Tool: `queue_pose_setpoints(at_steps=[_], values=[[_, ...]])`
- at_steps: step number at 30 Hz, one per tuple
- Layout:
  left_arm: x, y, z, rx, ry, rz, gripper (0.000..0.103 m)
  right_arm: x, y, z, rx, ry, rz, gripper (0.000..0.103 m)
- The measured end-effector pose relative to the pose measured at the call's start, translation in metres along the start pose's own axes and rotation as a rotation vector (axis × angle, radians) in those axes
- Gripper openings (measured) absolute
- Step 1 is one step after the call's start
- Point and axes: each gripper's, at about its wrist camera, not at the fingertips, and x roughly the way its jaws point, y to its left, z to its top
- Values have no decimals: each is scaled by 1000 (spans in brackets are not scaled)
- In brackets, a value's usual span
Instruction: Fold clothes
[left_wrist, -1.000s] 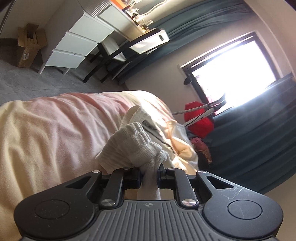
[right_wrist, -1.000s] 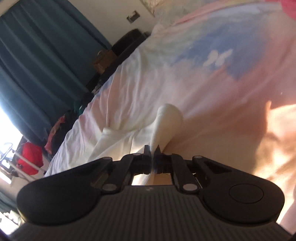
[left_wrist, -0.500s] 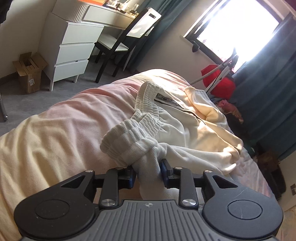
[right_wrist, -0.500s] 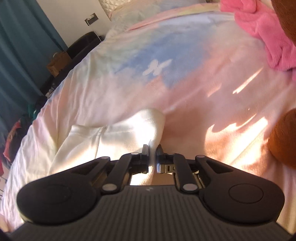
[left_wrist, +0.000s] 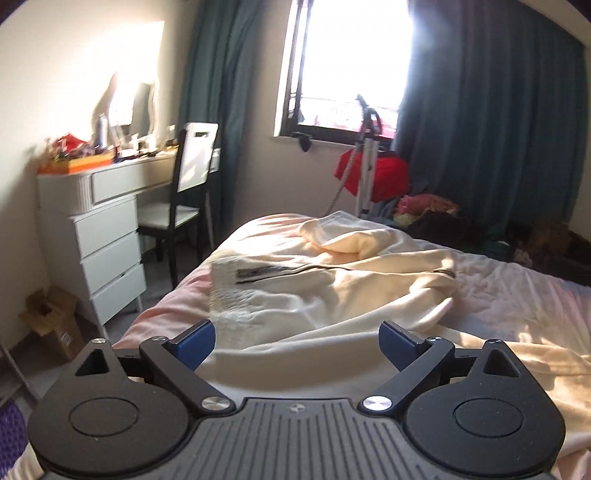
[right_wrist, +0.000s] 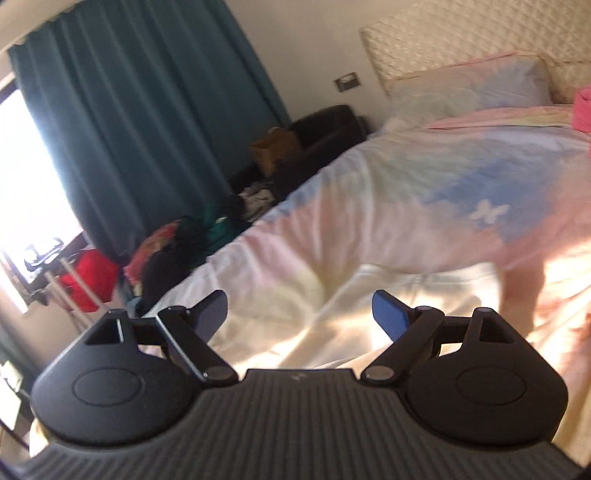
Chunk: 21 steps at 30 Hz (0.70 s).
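Cream fleece garment (left_wrist: 332, 288) was laid rumpled on the pastel quilted bed (left_wrist: 517, 295), at 12 o'clock from the left gripper (left_wrist: 297, 341). Both left gripper and right gripper (right_wrist: 299, 314) were spread wide, nothing held.

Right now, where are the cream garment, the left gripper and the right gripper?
cream garment (left_wrist: 332, 280): left wrist view, on its sunlit body lying on the bed.
left gripper (left_wrist: 297, 341): left wrist view, midway between its open blue-padded fingertips.
right gripper (right_wrist: 299, 314): right wrist view, midway between its open fingertips.
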Motion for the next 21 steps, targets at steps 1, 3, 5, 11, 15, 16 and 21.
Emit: queue_pose_setpoints(at_steps=[1,3,5,11,15,16,21], values=[[14,-18,6,30,-9,-46,99,-7,15,-5,-9,0,45,87],[49,-58,13,95,-7,-107,100,-17,40,-19,-19,18,124,87],[86,-98,19,154,15,-149,100,-19,56,-35,-24,54,172,87],[215,-219,21,281,22,-219,100,7,81,-76,-169,59,163,87],[296,-287,13,375,28,-175,100,45,76,-94,-221,51,65,87],[315,-300,10,404,41,-152,99,56,73,-97,-208,59,56,87],[395,-335,7,448,97,-9,95,96,71,-116,-236,54,49,87]])
